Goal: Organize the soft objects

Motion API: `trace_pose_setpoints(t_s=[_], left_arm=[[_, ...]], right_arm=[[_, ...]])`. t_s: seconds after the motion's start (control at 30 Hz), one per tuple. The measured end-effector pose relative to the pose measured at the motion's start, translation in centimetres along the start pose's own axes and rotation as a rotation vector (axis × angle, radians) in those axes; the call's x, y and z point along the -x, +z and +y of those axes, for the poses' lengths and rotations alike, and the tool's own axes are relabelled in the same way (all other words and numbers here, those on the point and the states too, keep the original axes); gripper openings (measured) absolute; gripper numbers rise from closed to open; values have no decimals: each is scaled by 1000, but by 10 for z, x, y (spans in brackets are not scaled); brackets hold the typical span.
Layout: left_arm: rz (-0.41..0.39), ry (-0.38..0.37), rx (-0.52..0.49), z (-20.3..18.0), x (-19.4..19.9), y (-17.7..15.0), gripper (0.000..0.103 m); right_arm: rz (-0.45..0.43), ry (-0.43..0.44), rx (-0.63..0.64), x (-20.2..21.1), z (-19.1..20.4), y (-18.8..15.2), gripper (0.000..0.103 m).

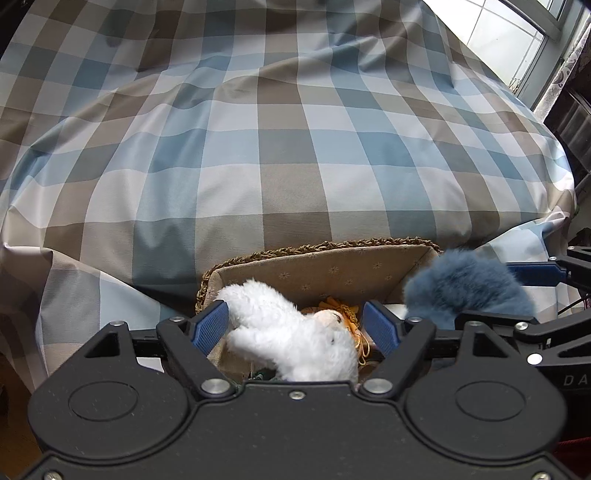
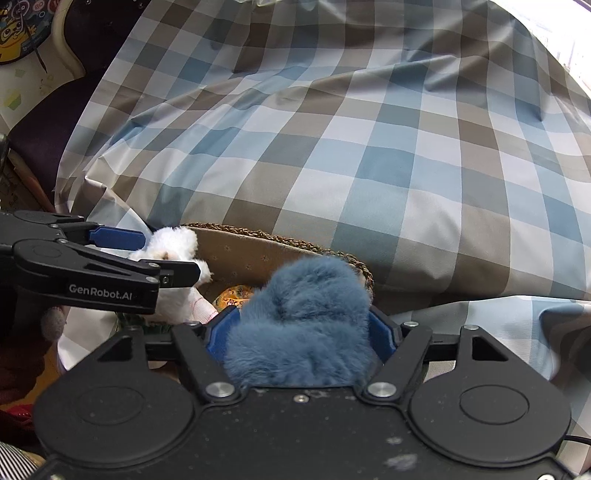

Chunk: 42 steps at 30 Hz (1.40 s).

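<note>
A woven basket (image 1: 332,245) with a beige lining stands against the checked bedding. A white plush toy (image 1: 280,332) hangs over the basket's left part, between the blue pads of my left gripper (image 1: 295,314). It leans on the left pad, and a gap shows at the right pad, so the jaws are open. My right gripper (image 2: 303,317) holds a blue fluffy toy (image 2: 306,314) over the basket's right corner (image 2: 364,275). Its fur fills the jaws from pad to pad. The right wrist view also shows the left gripper (image 2: 170,254) and the white plush toy (image 2: 173,243).
An orange-yellow item (image 1: 340,306) lies inside the basket under the toys. The blue, white and brown checked bedcover (image 1: 277,147) bulges behind the basket. A window (image 1: 509,37) is at the far right. A colourful printed board (image 2: 11,29) stands at the far left.
</note>
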<state>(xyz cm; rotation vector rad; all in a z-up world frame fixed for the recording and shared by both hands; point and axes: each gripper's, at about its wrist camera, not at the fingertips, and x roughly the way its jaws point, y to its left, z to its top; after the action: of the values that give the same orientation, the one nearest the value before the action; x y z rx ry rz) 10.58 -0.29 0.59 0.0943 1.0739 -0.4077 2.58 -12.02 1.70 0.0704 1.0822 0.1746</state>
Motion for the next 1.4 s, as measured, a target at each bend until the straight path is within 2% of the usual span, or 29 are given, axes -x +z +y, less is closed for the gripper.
trace_pose_setpoints(t_s=[0.37, 0.73, 0.9, 1.23, 1.4], left_arm=[[18, -3, -6, -1, -4, 0, 78], [22, 42, -15, -6, -3, -5, 78], [31, 53, -5, -6, -3, -7, 78], [55, 51, -3, -7, -7, -10, 78], [59, 44, -7, -8, -6, -11, 78]], right_arm=[[13, -29, -26, -6, -9, 3, 73], [39, -60, -20, -13, -7, 0, 73], [60, -66, -32, -16, -8, -2, 78], [84, -86, -57, -20, -10, -4, 82], [102, -121, -91, -22, -11, -4, 85]])
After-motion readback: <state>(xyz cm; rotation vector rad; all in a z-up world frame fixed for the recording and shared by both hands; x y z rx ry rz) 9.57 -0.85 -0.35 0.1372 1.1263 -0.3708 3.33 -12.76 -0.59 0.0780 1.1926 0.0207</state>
